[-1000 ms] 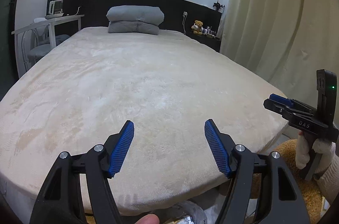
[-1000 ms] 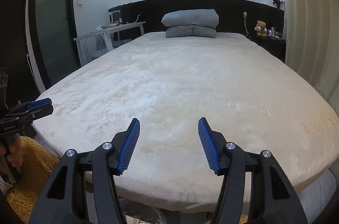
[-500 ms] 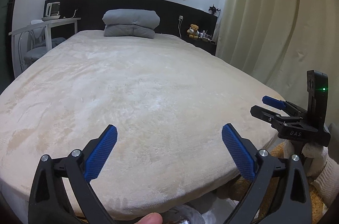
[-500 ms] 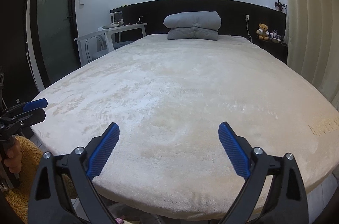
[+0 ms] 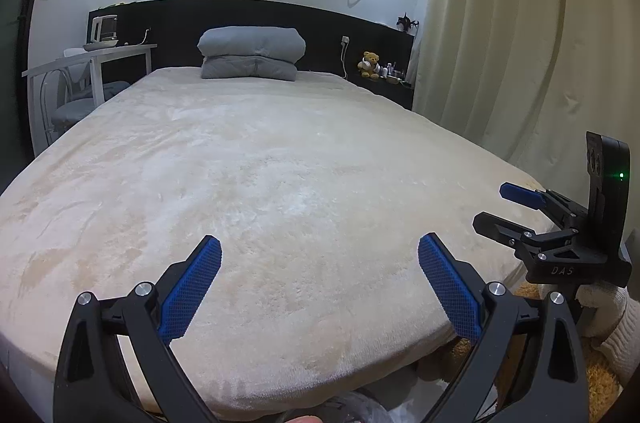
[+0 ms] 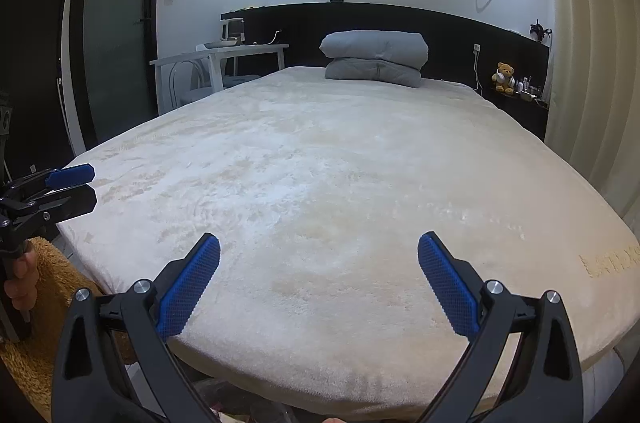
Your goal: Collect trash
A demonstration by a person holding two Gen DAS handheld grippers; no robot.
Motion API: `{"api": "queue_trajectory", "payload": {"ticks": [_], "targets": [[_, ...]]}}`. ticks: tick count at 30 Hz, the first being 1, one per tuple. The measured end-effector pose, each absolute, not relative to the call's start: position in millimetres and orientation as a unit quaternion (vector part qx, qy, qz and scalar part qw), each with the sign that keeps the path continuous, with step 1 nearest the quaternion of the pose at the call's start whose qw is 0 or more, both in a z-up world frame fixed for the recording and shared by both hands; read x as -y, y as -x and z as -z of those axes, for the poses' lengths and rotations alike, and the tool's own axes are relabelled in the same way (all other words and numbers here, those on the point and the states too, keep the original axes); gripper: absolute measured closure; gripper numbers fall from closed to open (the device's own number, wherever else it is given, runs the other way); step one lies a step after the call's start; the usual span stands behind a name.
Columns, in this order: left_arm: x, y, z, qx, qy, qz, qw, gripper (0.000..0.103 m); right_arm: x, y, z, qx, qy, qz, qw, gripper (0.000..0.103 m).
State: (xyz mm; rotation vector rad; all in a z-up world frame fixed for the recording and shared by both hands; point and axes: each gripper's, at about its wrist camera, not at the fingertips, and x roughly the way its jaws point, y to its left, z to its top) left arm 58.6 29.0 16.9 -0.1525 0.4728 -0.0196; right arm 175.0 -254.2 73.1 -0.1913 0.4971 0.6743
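From the left wrist view, the left gripper [image 5: 320, 279] hovers over the foot end of the bed [image 5: 280, 183], its blue-padded fingers [image 5: 190, 289] spread wide with nothing between them. The bed's cream plush cover lies bare of litter as far as the folded grey duvet [image 5: 252, 53] at the headboard. At the bottom edge, below the mattress, a bit of crinkled clear plastic [image 5: 360, 409] shows between the gripper's arms (possibly a bag or wrapper, too cut off to name). To the right the right gripper [image 5: 520, 207] is held level beside the bed corner, seen side-on, its two fingers standing apart, above a shaggy tan rug [image 5: 600, 383].

From the right wrist view, the right gripper [image 6: 319, 279] also points up the bed with its fingers [image 6: 188, 287] wide apart and empty. No trash lies on the cover here either; only a faint pale shape shows at the bottom edge under the mattress, too dim to identify. The left gripper [image 6: 70, 183] reaches in from the left edge, over the rug [image 6: 48, 323].

If the plastic below the bed edge is the trash, I judge it light, thin and limp, likely slippery and quick to crumple. A pinch on a bunched fold or a raised edge should hold better than a flat sheet, and both grippers would need to tip downward first.
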Motion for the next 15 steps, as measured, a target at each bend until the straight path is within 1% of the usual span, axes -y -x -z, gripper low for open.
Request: {"api": "queue_trajectory", "payload": {"ticks": [15], "targets": [[-26.2,-58.3,-16.2,-0.234,0.066,0.008,0.97,0.006,256.5,-173.9,-74.1,-0.241,0.092,-0.323,0.911,0.005]]}}
